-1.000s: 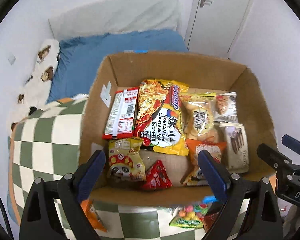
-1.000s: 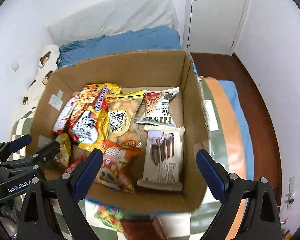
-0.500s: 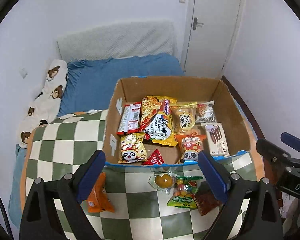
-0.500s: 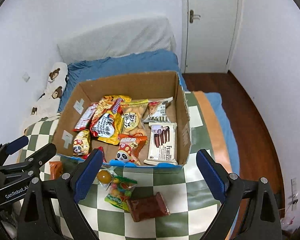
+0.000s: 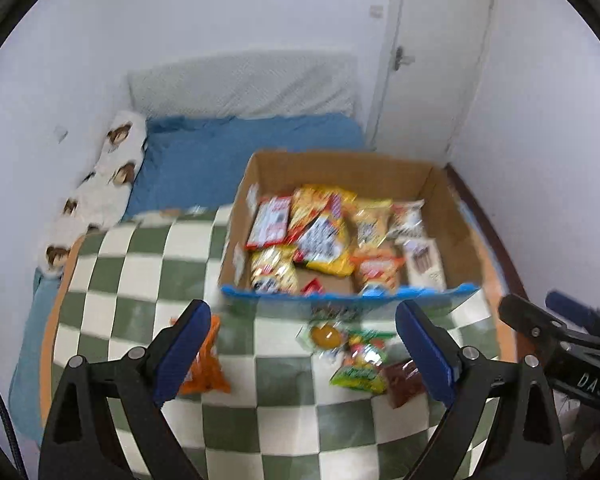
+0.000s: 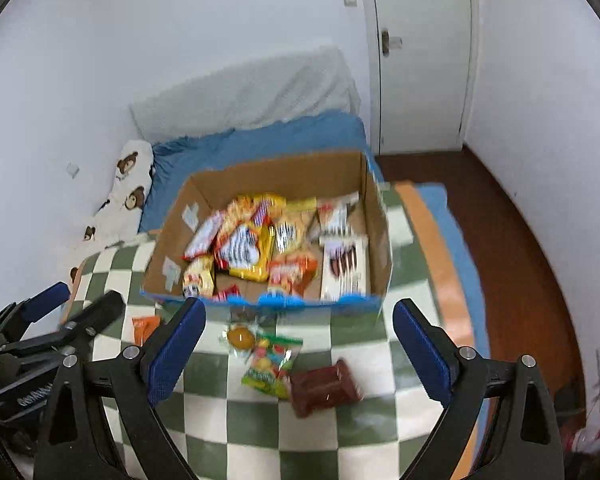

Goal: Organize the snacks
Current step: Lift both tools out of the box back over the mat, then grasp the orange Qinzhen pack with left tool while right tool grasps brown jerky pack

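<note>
A cardboard box (image 5: 452, 216) (image 6: 376, 216) holding several snack packets sits on a green-and-white checkered blanket (image 5: 148, 264) (image 6: 340, 432). In front of the box lie an orange packet (image 5: 208, 364) (image 6: 145, 326), a round yellow snack (image 5: 326, 334) (image 6: 240, 336), a colourful candy bag (image 5: 364, 364) (image 6: 270, 362) and a brown packet (image 5: 404, 376) (image 6: 326, 386). My left gripper (image 5: 306, 348) is open and empty, above the loose snacks. My right gripper (image 6: 298, 350) is open and empty, also above them.
The blanket covers a bed with a blue sheet (image 5: 240, 152) and a bear-print pillow (image 5: 100, 188) against the white wall. A white door (image 6: 420, 60) and dark wood floor (image 6: 520, 260) are to the right of the bed.
Both grippers have pulled back and up from the box. The box now looks smaller and farther, and the loose snacks in front of it have come into view.
</note>
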The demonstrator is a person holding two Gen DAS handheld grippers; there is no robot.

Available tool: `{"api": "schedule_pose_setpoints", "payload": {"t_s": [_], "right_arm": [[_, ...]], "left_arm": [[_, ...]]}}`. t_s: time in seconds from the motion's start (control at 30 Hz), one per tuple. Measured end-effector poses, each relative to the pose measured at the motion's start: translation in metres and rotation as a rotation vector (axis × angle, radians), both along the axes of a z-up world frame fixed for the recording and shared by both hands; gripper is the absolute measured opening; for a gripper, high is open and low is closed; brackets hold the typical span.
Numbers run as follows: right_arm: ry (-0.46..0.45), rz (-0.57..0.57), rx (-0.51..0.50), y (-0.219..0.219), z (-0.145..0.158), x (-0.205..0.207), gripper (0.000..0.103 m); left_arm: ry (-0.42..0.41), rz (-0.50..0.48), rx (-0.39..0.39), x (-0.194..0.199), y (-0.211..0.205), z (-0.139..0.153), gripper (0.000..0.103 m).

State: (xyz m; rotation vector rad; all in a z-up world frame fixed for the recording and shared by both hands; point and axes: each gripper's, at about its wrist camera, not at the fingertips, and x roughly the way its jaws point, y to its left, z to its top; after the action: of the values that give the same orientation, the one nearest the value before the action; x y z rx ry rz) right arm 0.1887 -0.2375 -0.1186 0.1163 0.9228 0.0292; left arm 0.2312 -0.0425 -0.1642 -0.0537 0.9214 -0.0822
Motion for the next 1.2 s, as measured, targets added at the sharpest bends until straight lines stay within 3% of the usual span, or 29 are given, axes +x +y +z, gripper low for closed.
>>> {"api": "schedule_pose_setpoints", "payload": {"t_s": [0.1,0.27,0.37,0.43,0.53,0.67,0.83,0.97,1.0,1.03,1.07,1.2], "right_arm": [[0.122,-0.063,0.104,-0.018,-0.040,0.003,0.098],[0.400,-0.258,0.367,-0.058,-0.152,0.013,0.098],[0.504,-0.379,0.438,-0.068,-0.204,0.014,0.097],[0.545,-0.421,0.455,-0.066,-0.223,0.018,0.097],[0.572,-0.421,0.365,-0.047,-0.241,0.031,0.096],[0.537,-0.322,0.153,-0.016,-0.247,0.040,0.083],[0.521,-0.116,0.000,0.010,-0.247,0.026,0.075],[0.550,0.006,-0.093,0.026,-0.249,0.009,0.074],[0.564,0.038,-0.107,0.031,-0.251,0.004,0.073],[0.581,0.069,-0.122,0.036,-0.254,-0.001,0.065],[0.591,0.098,-0.146,0.042,-0.255,-0.007,0.065],[0.630,0.174,-0.165,0.058,-0.260,-0.030,0.065]], "left_arm": [[0.080,0.057,0.002,0.001,0.016,-0.030,0.095],[0.222,0.147,0.013,0.003,0.045,-0.085,0.095],[0.294,0.206,0.011,0.002,0.067,-0.111,0.095],[0.325,0.238,-0.006,0.001,0.082,-0.121,0.095],[0.359,0.284,-0.021,0.005,0.104,-0.133,0.095],[0.404,0.312,-0.033,0.027,0.129,-0.152,0.095],[0.546,0.197,-0.114,0.069,0.135,-0.200,0.095],[0.597,0.107,-0.093,0.092,0.122,-0.232,0.094],[0.560,0.093,-0.074,0.091,0.118,-0.230,0.083],[0.535,0.080,-0.050,0.089,0.114,-0.227,0.066],[0.521,0.054,-0.027,0.084,0.107,-0.224,0.058],[0.521,-0.018,-0.014,0.043,0.081,-0.220,0.054]]}}
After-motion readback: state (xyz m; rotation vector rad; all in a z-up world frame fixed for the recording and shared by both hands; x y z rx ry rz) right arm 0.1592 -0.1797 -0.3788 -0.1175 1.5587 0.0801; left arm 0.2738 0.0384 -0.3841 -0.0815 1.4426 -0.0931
